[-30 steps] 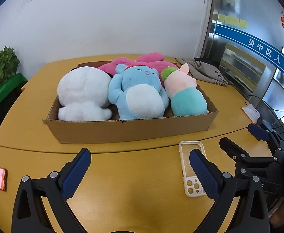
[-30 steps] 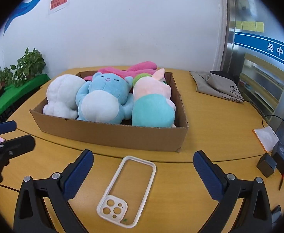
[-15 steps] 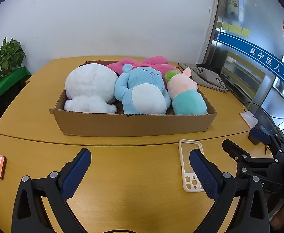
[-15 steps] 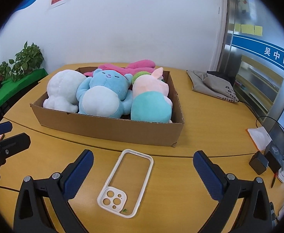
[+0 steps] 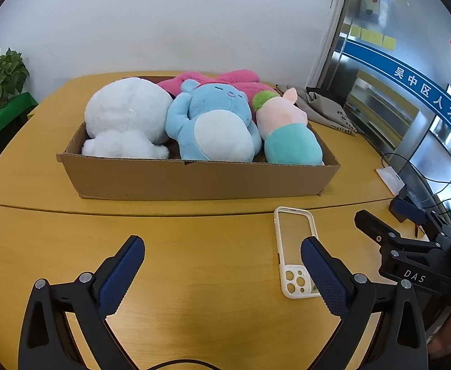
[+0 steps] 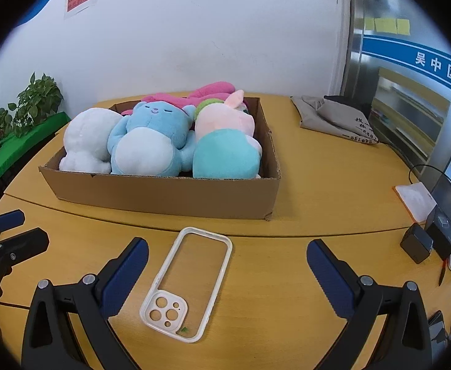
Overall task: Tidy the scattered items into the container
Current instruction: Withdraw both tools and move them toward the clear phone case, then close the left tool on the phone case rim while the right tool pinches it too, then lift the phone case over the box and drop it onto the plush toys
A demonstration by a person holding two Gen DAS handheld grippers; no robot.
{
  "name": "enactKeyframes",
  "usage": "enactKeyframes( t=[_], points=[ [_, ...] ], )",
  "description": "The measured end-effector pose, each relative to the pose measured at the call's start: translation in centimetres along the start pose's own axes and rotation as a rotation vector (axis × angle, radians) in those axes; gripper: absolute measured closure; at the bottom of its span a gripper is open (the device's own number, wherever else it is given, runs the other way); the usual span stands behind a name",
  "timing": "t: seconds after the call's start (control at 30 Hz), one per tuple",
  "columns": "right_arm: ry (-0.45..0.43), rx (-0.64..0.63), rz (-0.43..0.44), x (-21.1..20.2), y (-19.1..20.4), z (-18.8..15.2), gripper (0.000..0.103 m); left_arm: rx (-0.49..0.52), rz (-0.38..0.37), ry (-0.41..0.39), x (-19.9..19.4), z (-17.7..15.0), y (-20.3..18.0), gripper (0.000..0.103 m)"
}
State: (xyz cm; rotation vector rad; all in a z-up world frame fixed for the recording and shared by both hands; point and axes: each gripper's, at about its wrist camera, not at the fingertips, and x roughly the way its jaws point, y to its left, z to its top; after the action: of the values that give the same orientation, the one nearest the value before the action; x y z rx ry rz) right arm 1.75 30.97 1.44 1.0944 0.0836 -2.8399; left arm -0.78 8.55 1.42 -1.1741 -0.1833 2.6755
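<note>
Plush toys (image 5: 208, 123) are lying packed in the cardboard box (image 6: 164, 192) as I am holding both sets of fingers (image 6: 327, 273) spread empty over the counter (image 5: 194, 262); a clear phone case (image 6: 188, 280) is resting outside, best pinched across its narrow rim.

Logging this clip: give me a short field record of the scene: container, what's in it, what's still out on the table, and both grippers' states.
container: open brown cardboard box on the yellow wooden table
contents: white plush toy, blue plush bear, pink-and-teal plush pig, pink plush at the back
still outside: clear phone case with white rim, flat on the table in front of the box
left gripper: open, empty, fingers above the table
right gripper: open, empty, phone case lies between its fingers
other: grey cloth bag to the right of the box
</note>
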Motion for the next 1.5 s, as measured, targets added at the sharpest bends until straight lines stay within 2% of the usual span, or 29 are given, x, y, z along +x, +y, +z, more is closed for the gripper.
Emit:
enactKeyframes(
  t=[0.13, 0.33, 0.4, 0.47, 0.53, 0.63, 0.7, 0.73, 0.77, 0.9, 0.93, 0.97, 1.0, 1.13, 1.23, 1.4, 1.5],
  points=[
    [0.063, 0.043, 0.004, 2.1, -1.8, -0.8, 0.0, 0.02, -0.037, 0.064, 2.1, -0.4, -1.0, 0.001],
    [0.174, 0.115, 0.064, 7.3, -3.4, -2.2, 0.01, 0.06, -0.1, 0.178, 6.8, -1.1, -3.3, 0.009],
    [0.204, 0.129, 0.072, 9.0, -3.6, -2.4, 0.016, 0.069, -0.094, 0.219, 8.6, -1.3, -3.9, 0.018],
    [0.234, 0.125, 0.069, 10.6, -3.5, -2.5, 0.028, 0.061, -0.095, 0.261, 10.3, -1.5, -4.4, 0.03],
    [0.25, 0.125, 0.066, 11.6, -3.3, -2.6, 0.028, 0.057, -0.104, 0.296, 11.6, -1.7, -4.9, 0.037],
    [0.244, 0.09, 0.031, 11.9, -2.7, -2.4, 0.031, 0.073, -0.098, 0.315, 12.6, -2.0, -5.9, 0.052],
    [0.242, 0.066, 0.018, 12.0, -2.3, -2.4, 0.039, 0.096, -0.095, 0.315, 12.7, -2.0, -6.6, 0.071],
    [0.237, 0.052, 0.01, 11.9, -2.1, -2.5, 0.047, 0.099, -0.102, 0.321, 12.8, -2.0, -6.9, 0.089],
    [0.232, 0.049, 0.019, 11.7, -2.0, -2.6, 0.055, 0.099, -0.104, 0.32, 12.7, -2.0, -6.9, 0.094],
    [0.215, 0.049, 0.024, 10.9, -1.6, -3.4, 0.069, 0.1, -0.104, 0.309, 12.5, -2.1, -7.1, 0.097],
    [0.219, 0.044, 0.04, 10.8, -1.2, -3.4, 0.076, 0.104, -0.102, 0.307, 12.4, -2.2, -7.2, 0.097],
    [0.222, 0.038, 0.057, 10.7, -0.9, -3.5, 0.091, 0.108, -0.101, 0.306, 12.2, -2.2, -7.2, 0.097],
    [0.226, 0.033, 0.074, 10.5, -0.6, -3.5, 0.093, 0.113, -0.094, 0.303, 12.0, -2.3, -7.2, 0.097],
    [0.22, 0.046, 0.105, 9.8, -0.1, -3.3, 0.094, 0.112, -0.105, 0.268, 10.6, -2.3, -6.1, 0.098],
    [0.167, 0.053, 0.135, 8.1, 0.5, -2.1, 0.094, 0.112, -0.113, 0.204, 8.3, -0.3, -5.1, 0.097],
    [0.028, -0.002, 0.154, 4.8, 2.9, 3.5, 0.094, 0.115, -0.124, 0.092, 4.3, 3.2, -3.5, 0.097],
    [-0.046, -0.05, 0.166, 3.8, 4.6, 7.8, 0.094, 0.129, -0.107, 0.019, 2.7, 6.9, -2.1, 0.097]
  ],
)
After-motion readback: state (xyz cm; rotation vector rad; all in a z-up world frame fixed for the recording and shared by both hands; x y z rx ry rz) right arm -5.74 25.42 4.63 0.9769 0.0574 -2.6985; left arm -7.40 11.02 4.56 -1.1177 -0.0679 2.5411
